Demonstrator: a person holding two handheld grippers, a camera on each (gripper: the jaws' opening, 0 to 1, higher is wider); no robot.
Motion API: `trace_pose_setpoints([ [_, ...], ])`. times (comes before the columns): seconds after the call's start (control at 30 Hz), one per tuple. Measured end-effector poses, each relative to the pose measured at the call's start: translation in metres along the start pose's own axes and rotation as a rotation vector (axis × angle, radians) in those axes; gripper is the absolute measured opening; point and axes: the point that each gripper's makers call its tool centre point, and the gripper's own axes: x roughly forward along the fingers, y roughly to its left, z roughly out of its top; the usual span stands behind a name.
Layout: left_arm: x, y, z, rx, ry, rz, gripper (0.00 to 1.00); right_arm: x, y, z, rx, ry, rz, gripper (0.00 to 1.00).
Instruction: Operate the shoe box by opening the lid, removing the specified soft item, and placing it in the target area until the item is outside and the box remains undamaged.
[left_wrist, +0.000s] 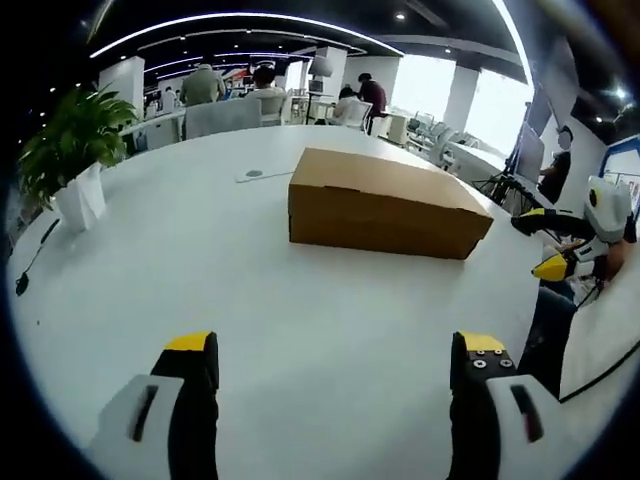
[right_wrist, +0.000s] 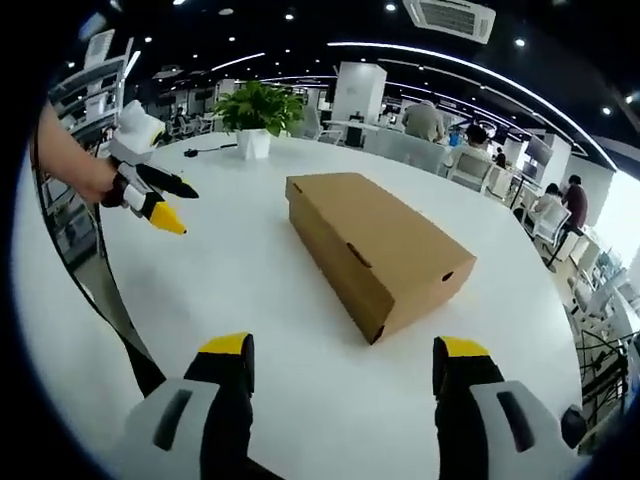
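A brown cardboard shoe box (left_wrist: 385, 204) lies on the white table (left_wrist: 200, 260) with its lid down. In the right gripper view the shoe box (right_wrist: 375, 248) runs diagonally, one short end towards me. My left gripper (left_wrist: 335, 355) is open, its yellow-tipped jaws wide apart over bare table, well short of the box. My right gripper (right_wrist: 342, 358) is open too, just short of the box's near end. The right gripper (left_wrist: 562, 245) also appears at the right edge of the left gripper view, and the left gripper (right_wrist: 160, 200) at the left of the right gripper view, held by a hand.
A potted green plant (left_wrist: 70, 150) in a white pot stands at the table's far left, with a black cable (left_wrist: 35, 255) beside it. Several people sit at desks beyond the table. The table's curved edge (right_wrist: 90, 290) is close on the left in the right gripper view.
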Motion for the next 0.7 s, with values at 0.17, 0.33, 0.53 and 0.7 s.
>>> trace_pose_setpoints([
  [0.17, 0.004, 0.001, 0.006, 0.034, -0.007, -0.007, 0.99, 0.000, -0.001, 0.006, 0.040, -0.018, -0.002, 0.81],
  [0.33, 0.007, 0.009, 0.015, 0.059, -0.019, -0.010, 0.99, 0.001, -0.008, 0.016, 0.143, -0.056, -0.011, 0.92],
  [0.53, 0.007, 0.009, 0.033, 0.123, -0.039, -0.035, 0.99, 0.004, -0.013, 0.021, 0.181, -0.078, -0.017, 0.96],
  [0.7, 0.009, 0.005, 0.040, 0.380, 0.035, -0.108, 0.99, 0.000, -0.011, 0.034, 0.161, -0.111, -0.028, 0.98],
])
